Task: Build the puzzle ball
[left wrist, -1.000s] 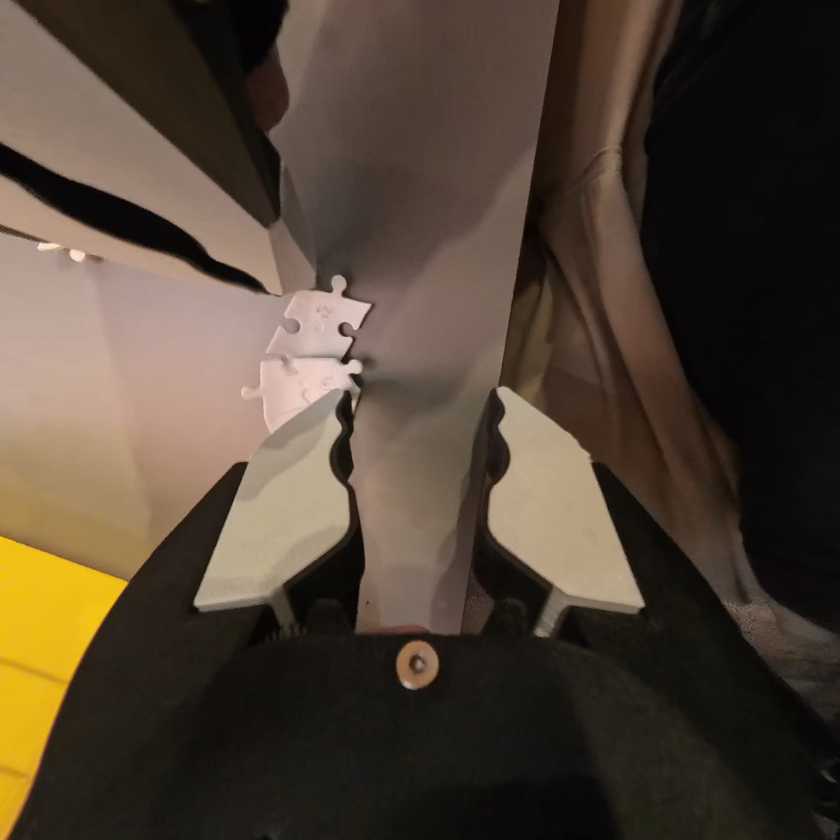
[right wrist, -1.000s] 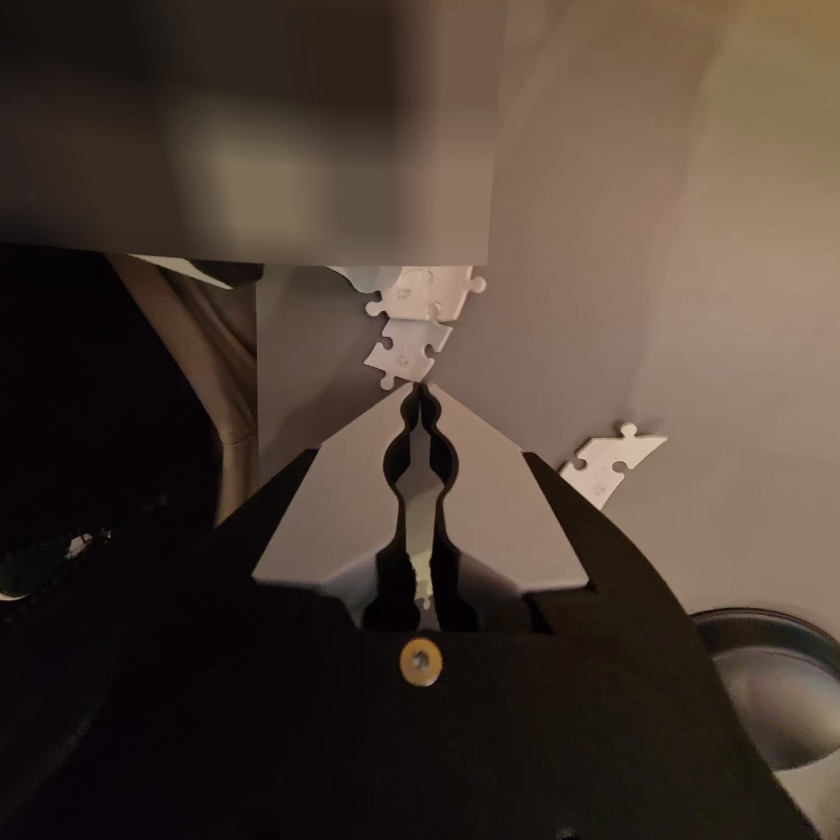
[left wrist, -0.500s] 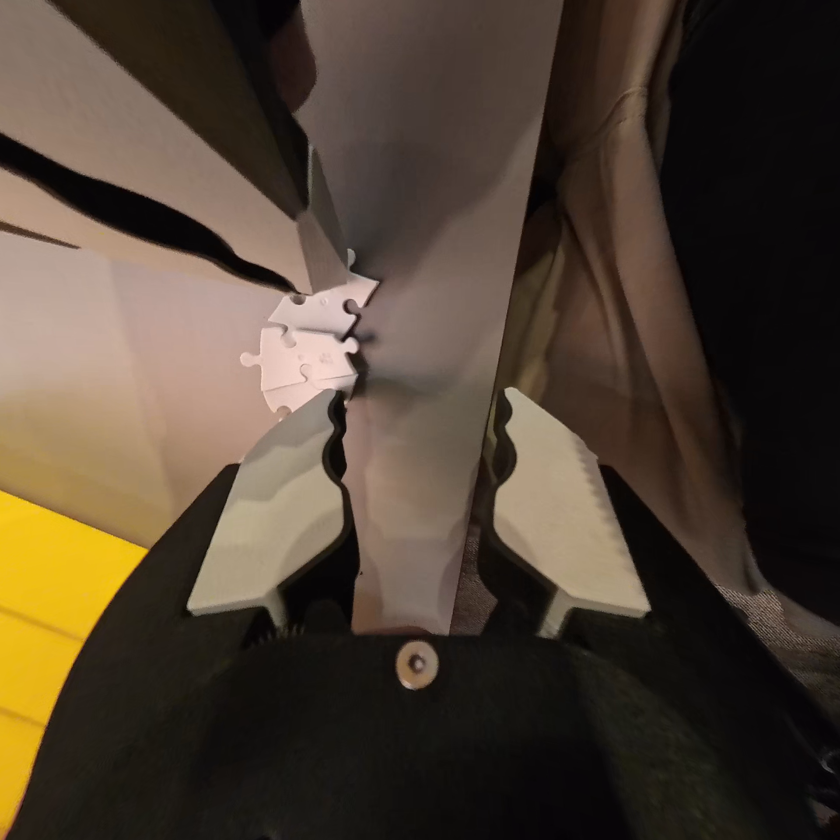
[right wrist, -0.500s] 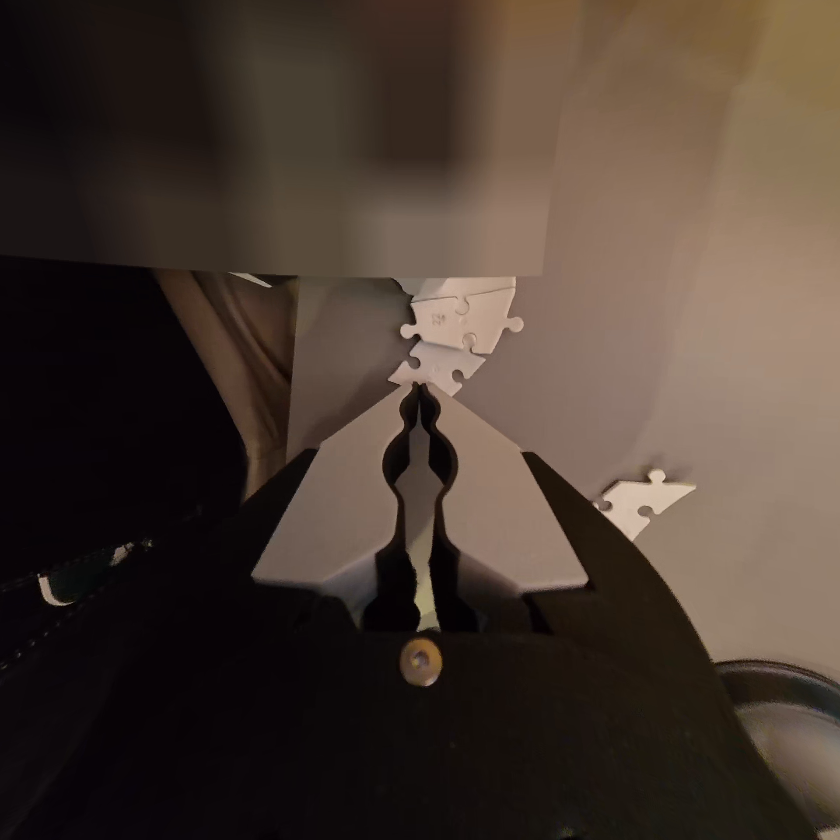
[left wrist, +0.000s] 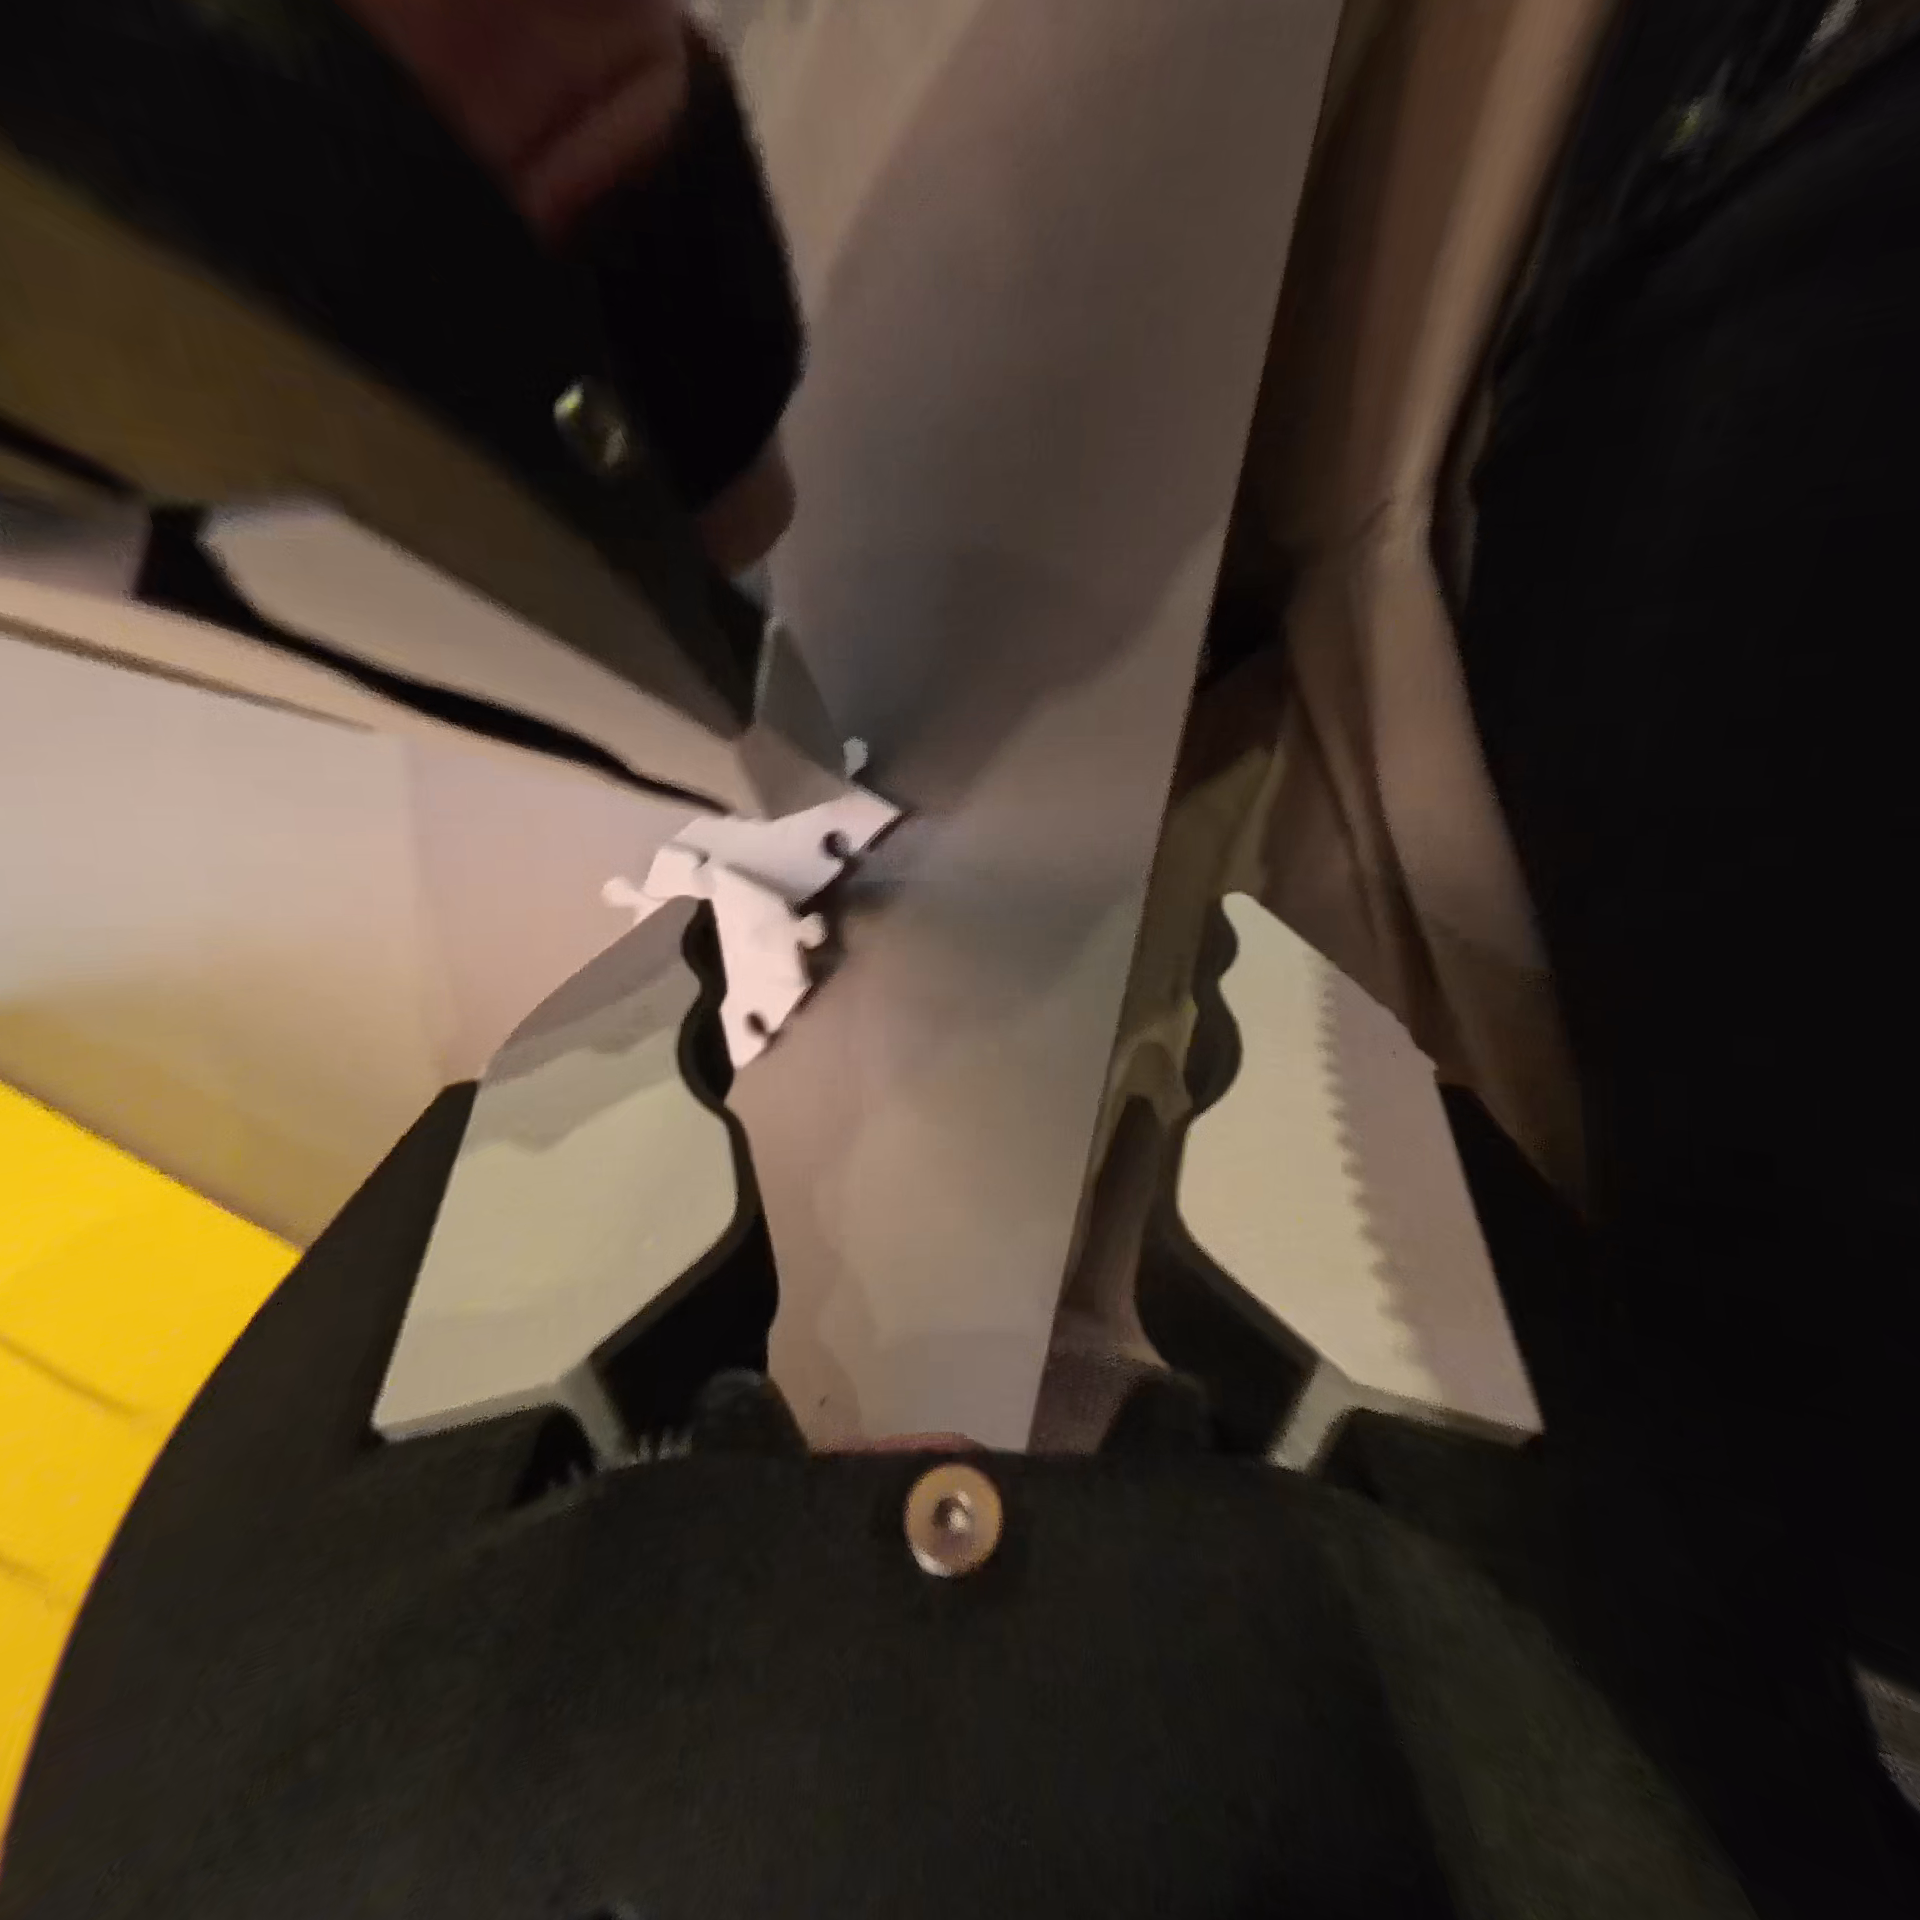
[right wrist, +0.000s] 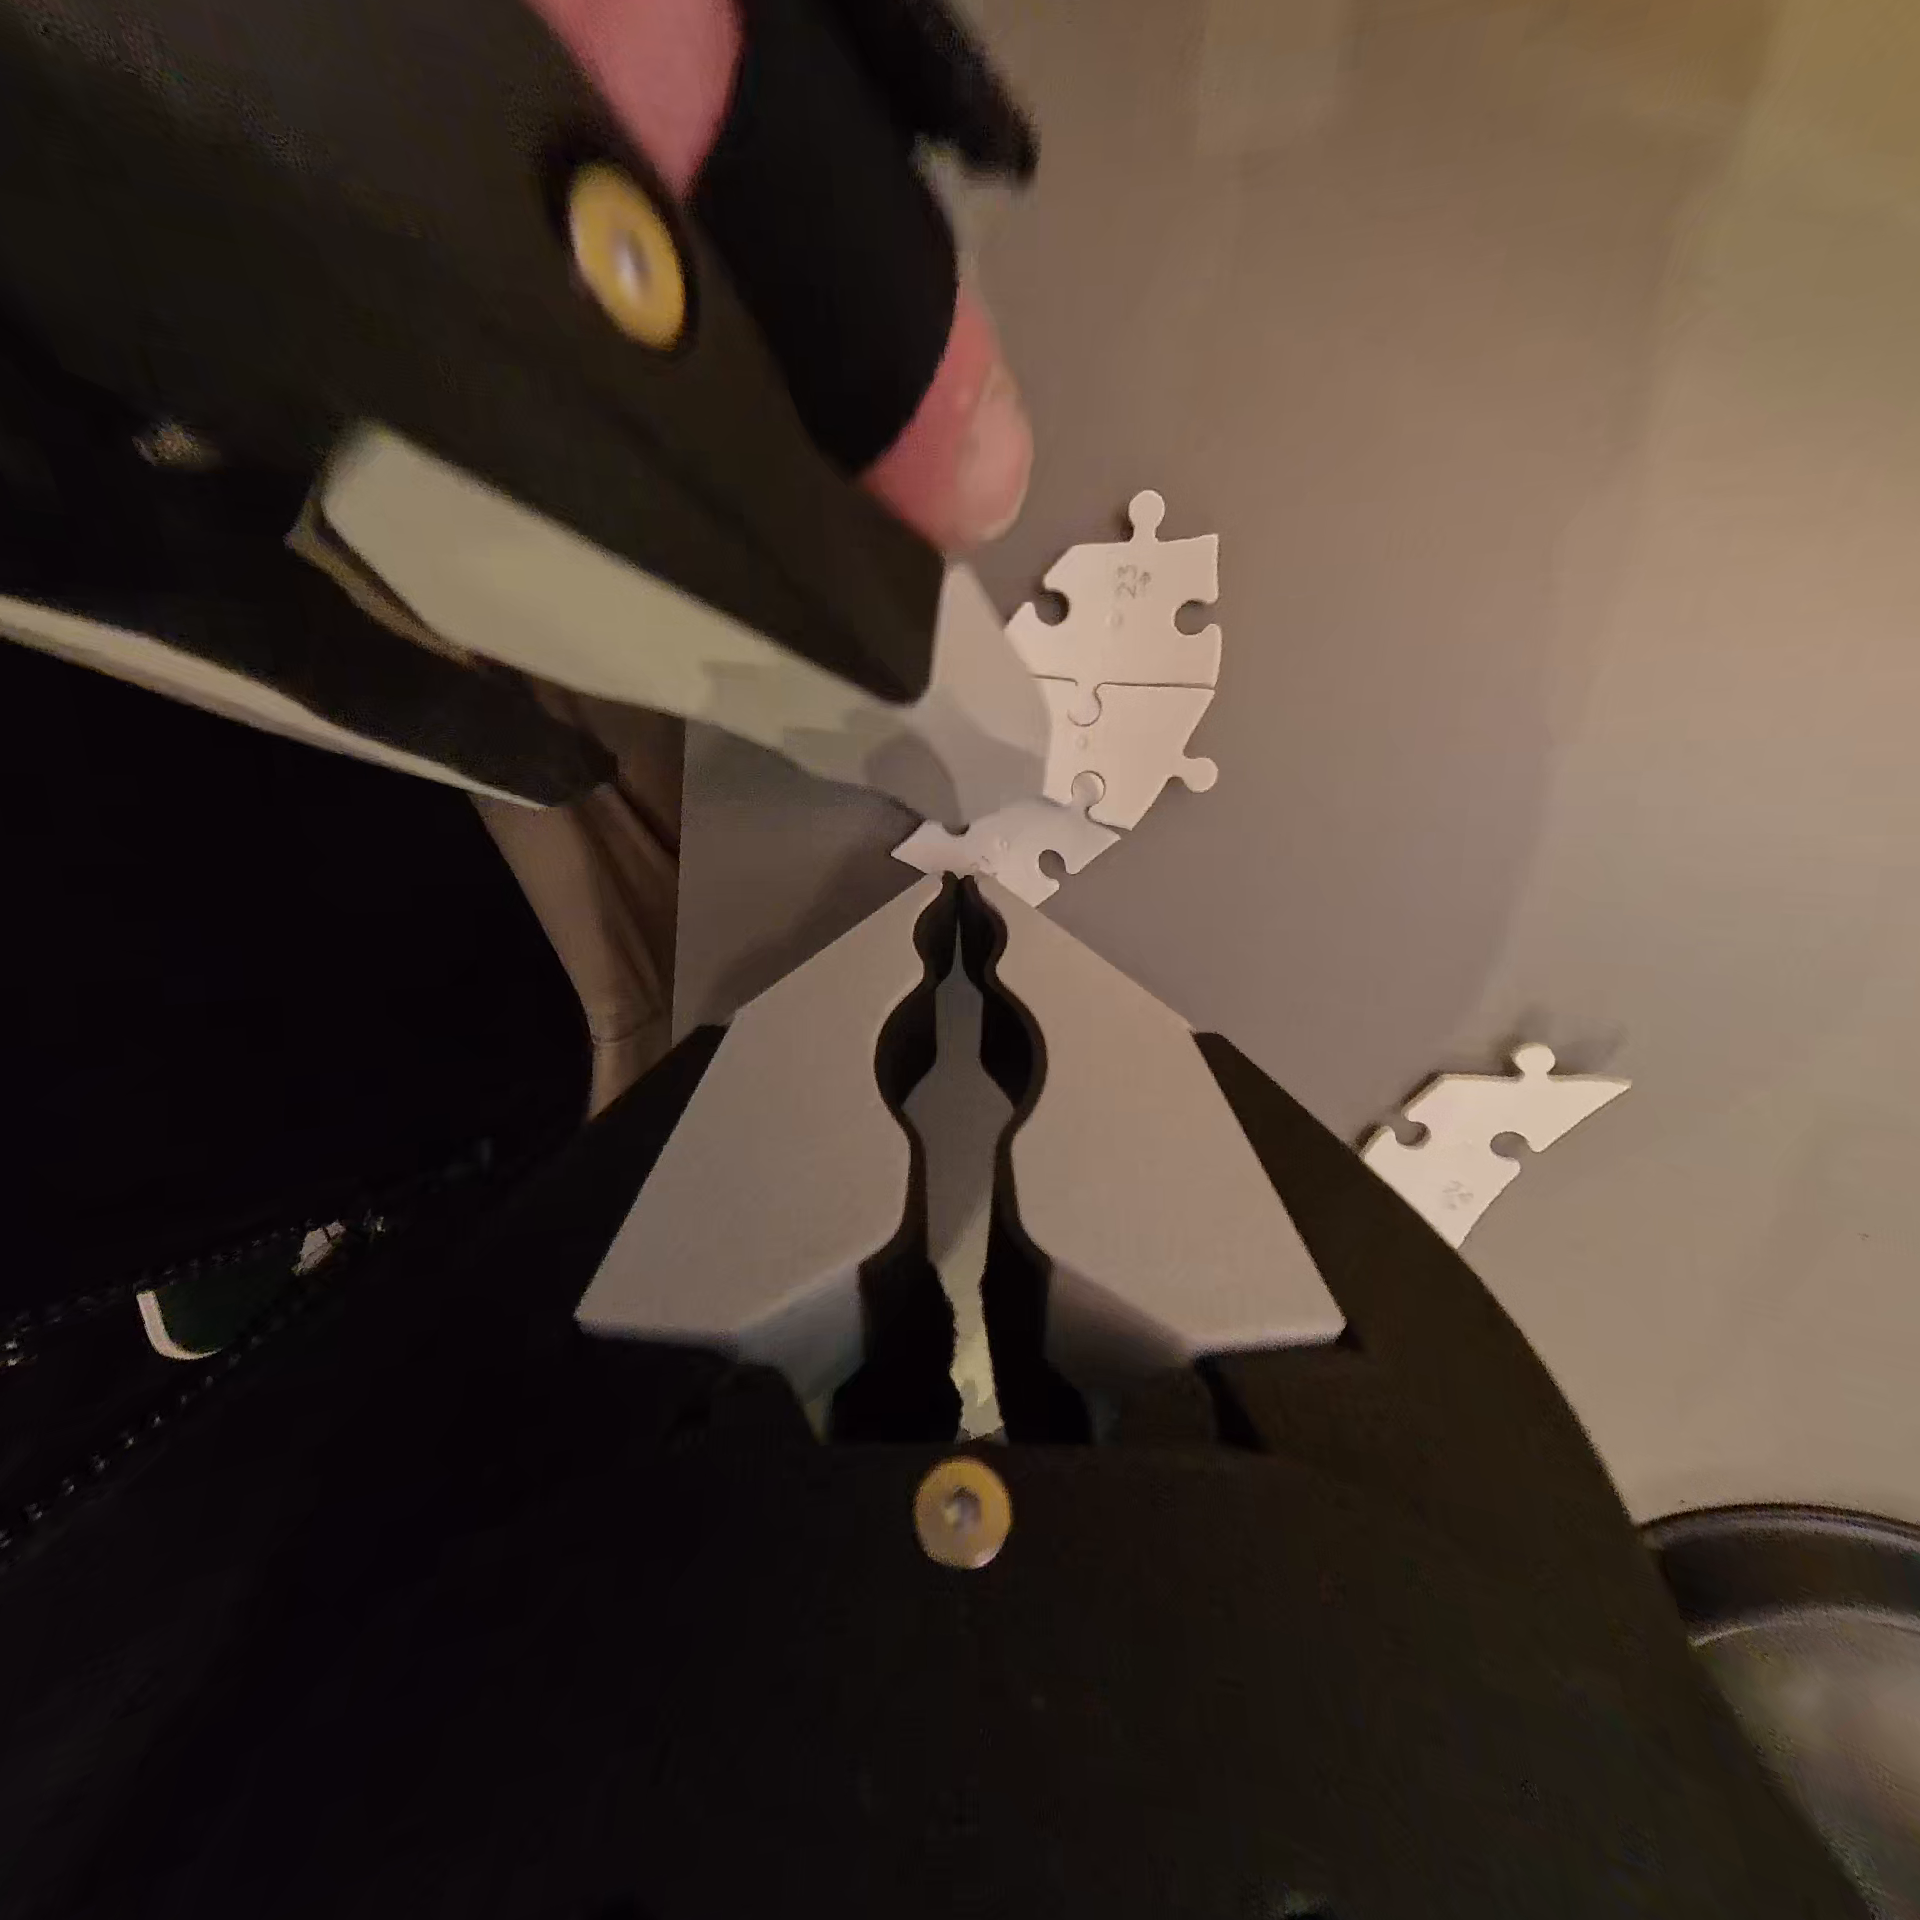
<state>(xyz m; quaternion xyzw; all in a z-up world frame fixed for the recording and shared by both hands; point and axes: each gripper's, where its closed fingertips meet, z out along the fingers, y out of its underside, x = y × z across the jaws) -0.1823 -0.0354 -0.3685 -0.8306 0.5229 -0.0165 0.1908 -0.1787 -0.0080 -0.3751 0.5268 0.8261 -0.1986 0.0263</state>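
Note:
A short chain of three joined white puzzle pieces (right wrist: 1127,727) is held above the grey table (right wrist: 1455,623). My right gripper (right wrist: 956,883) is shut, with its tips pinching the edge of the lowest piece (right wrist: 1013,847). In the left wrist view the chain (left wrist: 769,904) sits just inside my left finger (left wrist: 582,1091). My left gripper (left wrist: 951,914) is open. The right gripper (left wrist: 623,582) reaches in from the upper left and meets the chain's far end. In the right wrist view the left gripper's finger (right wrist: 644,634) touches the chain's left side.
A loose white puzzle piece (right wrist: 1486,1143) lies on the table to the right. A metal bowl (right wrist: 1818,1683) is at the lower right. A yellow object (left wrist: 114,1309) is at the lower left. Beige cloth (left wrist: 1392,675) hangs past the table edge. My two grippers' fingertips are within a few centimetres of each other. Between my left fingertips and the yellow object (left wrist: 114,1309) there is roughly 15 cm.
The two grippers have come closer together. The chain has tilted and now reaches in beside my left finger. My left gripper stays open and my right gripper stays shut.

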